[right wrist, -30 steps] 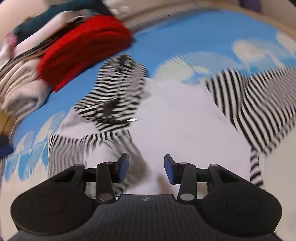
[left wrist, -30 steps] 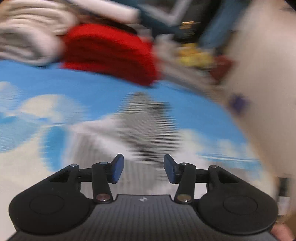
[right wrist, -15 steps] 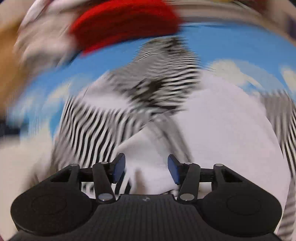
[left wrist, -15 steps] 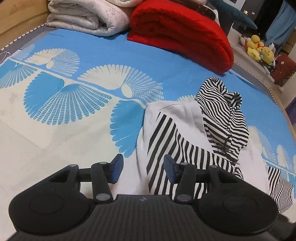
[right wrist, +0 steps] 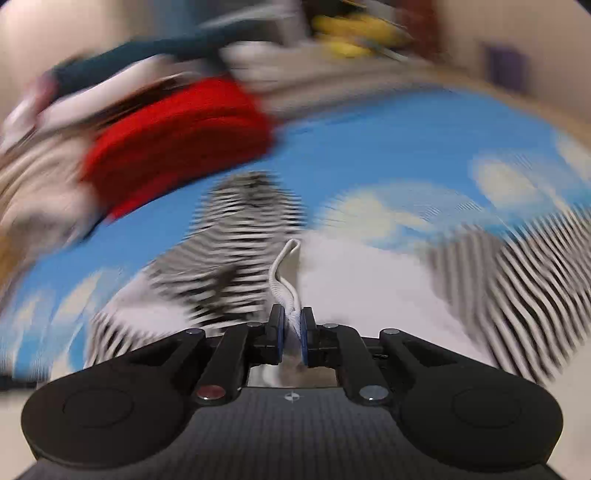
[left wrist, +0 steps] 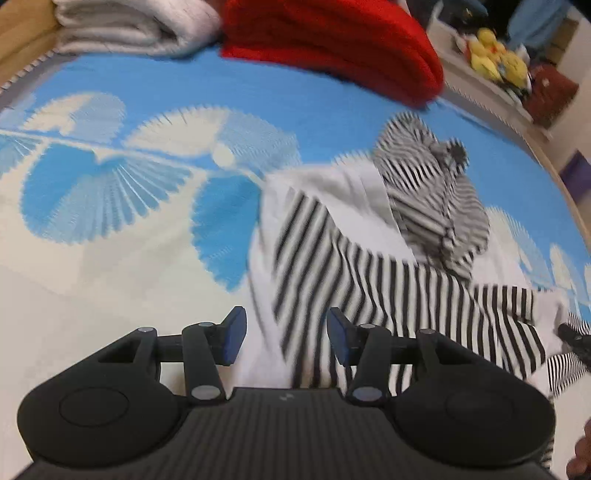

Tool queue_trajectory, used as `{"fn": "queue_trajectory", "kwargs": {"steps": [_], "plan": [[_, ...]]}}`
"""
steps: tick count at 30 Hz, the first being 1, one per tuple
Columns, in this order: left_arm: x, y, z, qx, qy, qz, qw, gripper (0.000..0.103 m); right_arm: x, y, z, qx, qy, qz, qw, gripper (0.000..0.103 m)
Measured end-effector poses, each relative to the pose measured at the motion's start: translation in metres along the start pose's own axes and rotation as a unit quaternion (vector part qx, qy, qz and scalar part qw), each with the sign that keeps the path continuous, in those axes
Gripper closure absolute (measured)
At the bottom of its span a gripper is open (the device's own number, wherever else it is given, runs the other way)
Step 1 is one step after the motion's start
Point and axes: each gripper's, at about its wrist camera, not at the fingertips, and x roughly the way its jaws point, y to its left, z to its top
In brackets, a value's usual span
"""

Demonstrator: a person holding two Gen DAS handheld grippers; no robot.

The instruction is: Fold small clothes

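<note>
The small white hooded top with black-and-white striped sleeves and hood (left wrist: pixel 354 236) lies crumpled on the bed, over the blue bedspread printed with cream fan shapes (left wrist: pixel 110 192). Its striped hood is bunched at the far end, one striped sleeve is thrown across the white body, and the other sleeve trails off to the right. The right claw (right wrist: pixel 291 334) is pinched tight on a ribbed white edge of the top (right wrist: pixel 284 273), which stands up in a narrow fold between the blue pads; half a second ago those pads stood wide apart with nothing between them. The left claw (left wrist: pixel 282 334) hangs just above the near side of the garment, its fingers spread wide and gripping nothing, much as they were a moment before, though it now sits a little nearer the striped sleeve. Beyond the top, at the head of the bed, lie a rolled red blanket (left wrist: pixel 332 40) and a folded off-white quilt (left wrist: pixel 133 26) beside it. Yellow plush toys (left wrist: pixel 495 55) sit on a ledge past the bed's far corner. The right wrist view is heavily blurred.
</note>
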Motion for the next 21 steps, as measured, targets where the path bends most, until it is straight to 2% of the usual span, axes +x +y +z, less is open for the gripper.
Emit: {"fn": "queue_trajectory", "kwargs": {"steps": [1, 3, 5, 6, 7, 9, 10, 11, 12, 13, 14, 16, 17, 18, 21], "plan": [[0.007, -0.002, -0.004, 0.003, 0.013, -0.004, 0.9999, 0.050, 0.007, -0.021, 0.002, 0.042, 0.026, -0.020, 0.999, 0.093], [0.022, -0.006, -0.012, 0.009, 0.045, -0.005, 0.9989, 0.050, 0.022, -0.062, -0.003, 0.114, 0.079, -0.072, 0.988, 0.091], [0.035, -0.011, -0.021, 0.027, 0.078, 0.006, 0.9966, 0.050, 0.020, -0.088, -0.008, 0.157, 0.084, -0.129, 0.976, 0.089], [0.038, -0.013, -0.025, 0.034, 0.083, 0.013, 0.9959, 0.050, 0.015, -0.091, -0.007, 0.156, 0.072, -0.126, 0.977, 0.089], [0.038, -0.015, -0.027, 0.040, 0.082, 0.020, 0.9956, 0.050, 0.012, -0.089, -0.006, 0.150, 0.057, -0.103, 0.982, 0.089], [0.038, -0.018, -0.030, 0.049, 0.077, 0.023, 0.9956, 0.050, 0.007, -0.078, -0.005, 0.131, 0.043, -0.026, 0.990, 0.086], [0.041, -0.019, -0.032, 0.057, 0.079, 0.025, 0.9950, 0.050, 0.012, -0.071, -0.007, 0.113, 0.059, 0.022, 0.992, 0.078], [0.048, -0.019, -0.036, 0.063, 0.091, 0.034, 0.9933, 0.049, 0.020, -0.066, -0.011, 0.098, 0.087, 0.053, 0.990, 0.075], [0.055, -0.017, -0.039, 0.062, 0.104, 0.045, 0.9916, 0.048, 0.028, -0.066, -0.017, 0.090, 0.122, 0.056, 0.987, 0.069], [0.056, -0.017, -0.040, 0.059, 0.104, 0.050, 0.9915, 0.047, 0.044, -0.069, -0.025, 0.085, 0.182, 0.032, 0.979, 0.069], [0.052, -0.020, -0.037, 0.059, 0.102, 0.056, 0.9915, 0.047, 0.052, -0.077, -0.032, 0.095, 0.218, 0.003, 0.971, 0.073], [0.030, -0.031, -0.027, 0.060, 0.066, 0.032, 0.9955, 0.047, 0.039, -0.093, -0.024, 0.156, 0.198, 0.010, 0.968, 0.073], [0.018, -0.038, -0.022, 0.068, 0.042, 0.017, 0.9967, 0.045, 0.030, -0.093, -0.013, 0.141, 0.179, 0.008, 0.974, 0.072], [0.010, -0.045, -0.020, 0.078, 0.025, 0.011, 0.9966, 0.041, 0.016, -0.091, 0.002, 0.110, 0.142, 0.008, 0.984, 0.071], [-0.002, -0.070, -0.019, 0.118, -0.002, 0.009, 0.9930, 0.038, -0.013, -0.110, 0.038, 0.069, 0.054, 0.008, 0.996, 0.054]]}}
